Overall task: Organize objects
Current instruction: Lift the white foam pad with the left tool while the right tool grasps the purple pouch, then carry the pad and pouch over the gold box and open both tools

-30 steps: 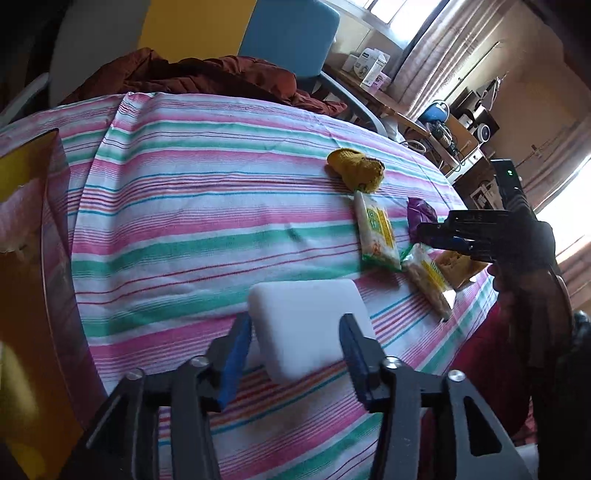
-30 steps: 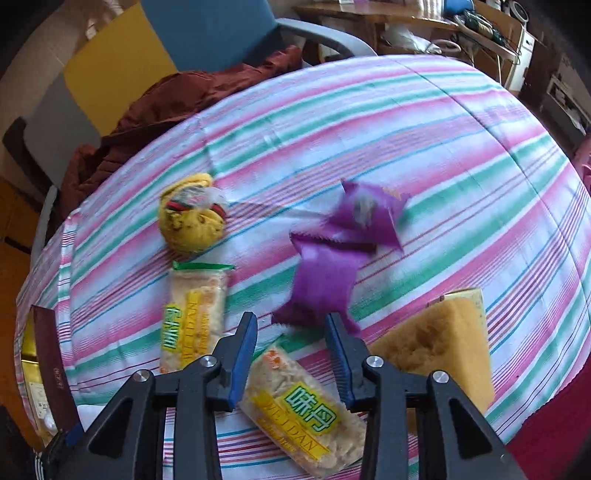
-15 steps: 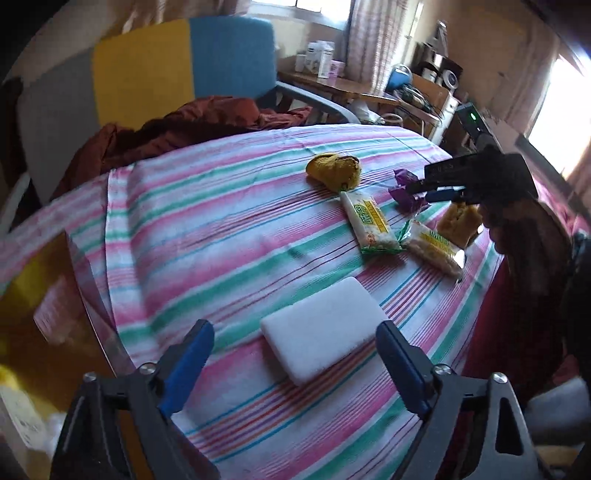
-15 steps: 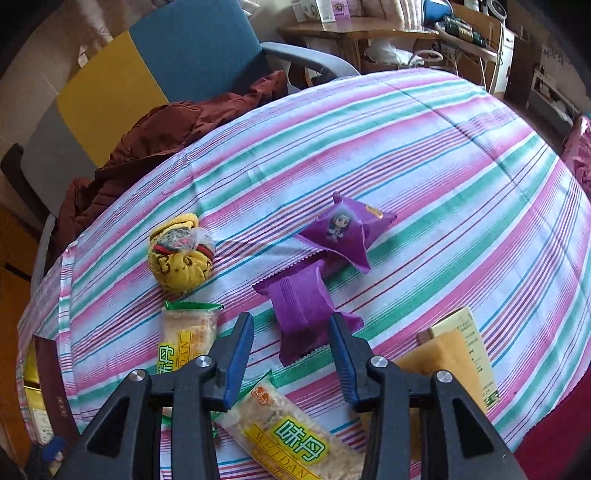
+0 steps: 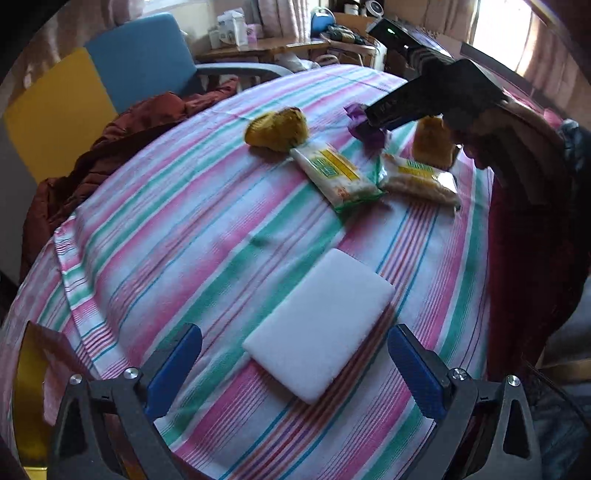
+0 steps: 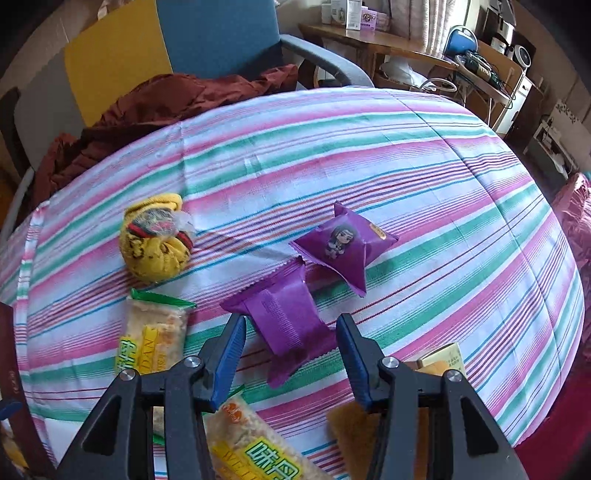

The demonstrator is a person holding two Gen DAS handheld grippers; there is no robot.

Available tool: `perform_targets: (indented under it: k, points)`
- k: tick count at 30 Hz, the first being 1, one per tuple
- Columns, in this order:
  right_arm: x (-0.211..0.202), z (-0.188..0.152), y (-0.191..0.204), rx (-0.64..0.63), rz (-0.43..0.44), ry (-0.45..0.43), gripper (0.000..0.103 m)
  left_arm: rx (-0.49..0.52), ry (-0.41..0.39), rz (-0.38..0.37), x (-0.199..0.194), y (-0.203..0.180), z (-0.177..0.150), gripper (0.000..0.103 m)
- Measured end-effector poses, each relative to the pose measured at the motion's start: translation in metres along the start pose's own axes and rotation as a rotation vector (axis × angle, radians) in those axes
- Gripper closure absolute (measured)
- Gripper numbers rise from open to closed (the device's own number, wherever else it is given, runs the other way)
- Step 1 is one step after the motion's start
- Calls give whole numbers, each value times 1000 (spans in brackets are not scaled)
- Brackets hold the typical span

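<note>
A chair [image 6: 207, 40] with blue, yellow and grey panels is seen behind the striped cloth [image 6: 369, 155] covering the surface. A rust-brown garment [image 6: 177, 99] is heaped on its seat. Further back, a wooden side table [image 6: 373, 40] is crowded with boxes, and curtains [image 5: 280, 14] are hung at the window.

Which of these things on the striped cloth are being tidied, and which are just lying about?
Being tidied:
white sponge, lying between the opening left gripper
purple packet, between the opening right gripper
second purple packet
two cracker packs
yellow sock bundle
yellow sponge

Just lying about:
red-brown jacket
chair
cluttered desk
</note>
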State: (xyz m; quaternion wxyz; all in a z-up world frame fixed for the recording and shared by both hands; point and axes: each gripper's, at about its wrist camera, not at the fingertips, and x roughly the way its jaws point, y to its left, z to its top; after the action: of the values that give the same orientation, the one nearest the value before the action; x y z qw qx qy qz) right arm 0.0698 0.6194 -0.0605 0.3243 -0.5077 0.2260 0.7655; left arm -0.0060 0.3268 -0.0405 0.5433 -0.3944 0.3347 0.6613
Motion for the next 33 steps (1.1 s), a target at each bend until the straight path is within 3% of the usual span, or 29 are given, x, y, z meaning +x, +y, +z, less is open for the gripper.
perform_targets:
  k: [5,13,17,25,33]
  points:
    - [3,-2,2,-27,-10,10,52,54,27,-10,12,-8,7,0]
    - [5,-4,3,-47,-15,6,55,33,75,-18,36,-2,13,0]
    - [3,-6,1,-58,-18,3,55,32,100,-36,43,-9,10,16]
    - [0,-6,2,-54,7,-13,64,-67,23,7,34,-12,7,29]
    - [-13,-5,8,-35,92,-67,65,-201,-82,48,1,-10,-7,30]
